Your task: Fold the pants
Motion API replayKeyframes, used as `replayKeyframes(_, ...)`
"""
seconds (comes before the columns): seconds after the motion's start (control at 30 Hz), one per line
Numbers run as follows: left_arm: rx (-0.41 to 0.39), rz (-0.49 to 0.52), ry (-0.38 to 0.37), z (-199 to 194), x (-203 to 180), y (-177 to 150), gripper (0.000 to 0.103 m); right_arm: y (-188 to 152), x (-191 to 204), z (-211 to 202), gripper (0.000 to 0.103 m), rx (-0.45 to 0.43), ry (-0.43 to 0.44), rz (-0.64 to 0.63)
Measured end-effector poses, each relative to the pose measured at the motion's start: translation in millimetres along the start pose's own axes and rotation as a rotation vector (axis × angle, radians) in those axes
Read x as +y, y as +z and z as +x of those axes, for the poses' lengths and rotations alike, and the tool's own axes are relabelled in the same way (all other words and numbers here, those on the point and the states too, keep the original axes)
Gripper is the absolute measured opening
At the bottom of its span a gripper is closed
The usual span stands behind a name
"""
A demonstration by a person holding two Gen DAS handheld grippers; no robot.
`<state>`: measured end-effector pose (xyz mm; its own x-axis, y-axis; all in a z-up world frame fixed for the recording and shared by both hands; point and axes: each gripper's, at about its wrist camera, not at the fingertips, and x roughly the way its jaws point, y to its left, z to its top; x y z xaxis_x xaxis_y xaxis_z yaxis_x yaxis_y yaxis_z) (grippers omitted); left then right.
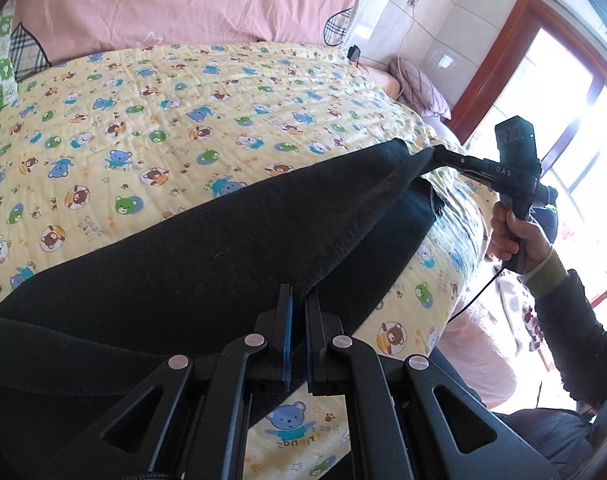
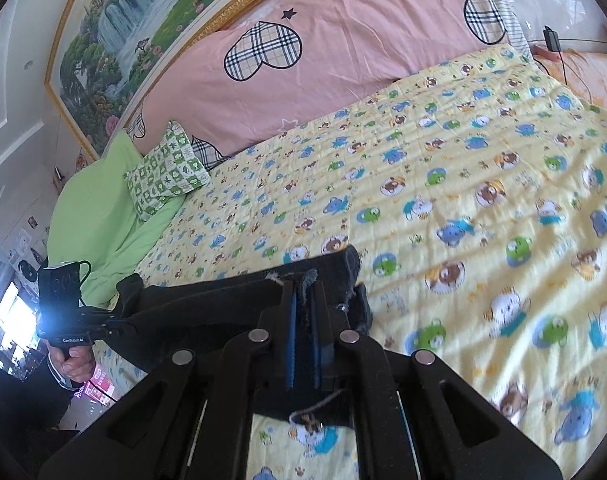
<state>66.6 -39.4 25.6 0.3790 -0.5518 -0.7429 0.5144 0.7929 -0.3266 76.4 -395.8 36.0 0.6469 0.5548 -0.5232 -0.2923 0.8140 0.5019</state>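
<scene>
black pants (image 1: pixel 231 248), yellow bear-print quilt (image 2: pixel 463 184)

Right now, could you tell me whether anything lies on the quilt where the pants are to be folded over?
Nothing visible does: both the left gripper and the right gripper already grip the black pants, and the yellow quilt beyond shows nothing on it.

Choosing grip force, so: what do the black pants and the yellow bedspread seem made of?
Black pants: probably thick knit or fleece; matte, fuzzy surface, frayed edge. Yellow bedspread: likely quilted printed cotton; stitched grid lines, soft puckers.
</scene>
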Motion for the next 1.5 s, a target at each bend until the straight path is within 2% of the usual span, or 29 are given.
replayKeyframes(0.27,0.034,0.000,-0.009,10,-4,-17,0.003,-24,1,-16,0.007,0.000,-0.021,0.003)
replayKeyframes(0.43,0.087,-0.002,0.010,33,0,-30,0.005,-38,-6,-4,0.007,0.040,-0.088,0.002)
replayKeyframes(0.53,0.092,-0.027,0.007,38,4,-34,0.006,-46,-11,3,0.008,0.055,-0.118,0.003)
replayKeyframes(0.57,0.088,-0.031,0.008,37,4,-35,0.010,-47,-12,2,0.013,0.049,-0.124,0.010)
replayKeyframes(0.63,0.085,-0.040,0.004,34,4,-36,0.014,-49,-12,-1,0.038,0.048,-0.158,0.023)
replayKeyframes(0.67,0.082,-0.039,0.009,33,3,-37,0.016,-50,-11,-5,0.040,0.040,-0.180,0.022)
replayKeyframes(0.73,0.079,-0.037,0.017,29,1,-38,0.026,-51,-7,-15,0.040,0.019,-0.173,0.023)
replayKeyframes(0.77,0.071,-0.040,0.020,25,0,-39,0.037,-50,-4,-21,0.040,0.006,-0.171,0.021)
replayKeyframes(0.8,0.060,-0.042,0.021,22,0,-40,0.043,-50,1,-27,0.040,-0.008,-0.177,0.014)
replayKeyframes(0.83,0.045,-0.045,0.023,18,-1,-40,0.044,-48,7,-33,0.040,-0.026,-0.178,0.006)
replayKeyframes(0.93,0.011,-0.071,0.026,3,1,-44,0.044,-44,25,-42,0.040,-0.078,-0.136,-0.002)
replayKeyframes(1.03,-0.016,-0.107,0.046,-11,11,-48,0.044,-40,47,-34,0.040,-0.084,-0.073,-0.021)
replayKeyframes(1.27,-0.083,-0.208,0.122,-50,45,-62,0.044,-43,104,24,0.041,0.003,0.089,-0.073)
replayKeyframes(1.5,-0.163,-0.319,0.207,-95,87,-82,0.044,-55,155,76,0.041,0.105,0.210,-0.114)
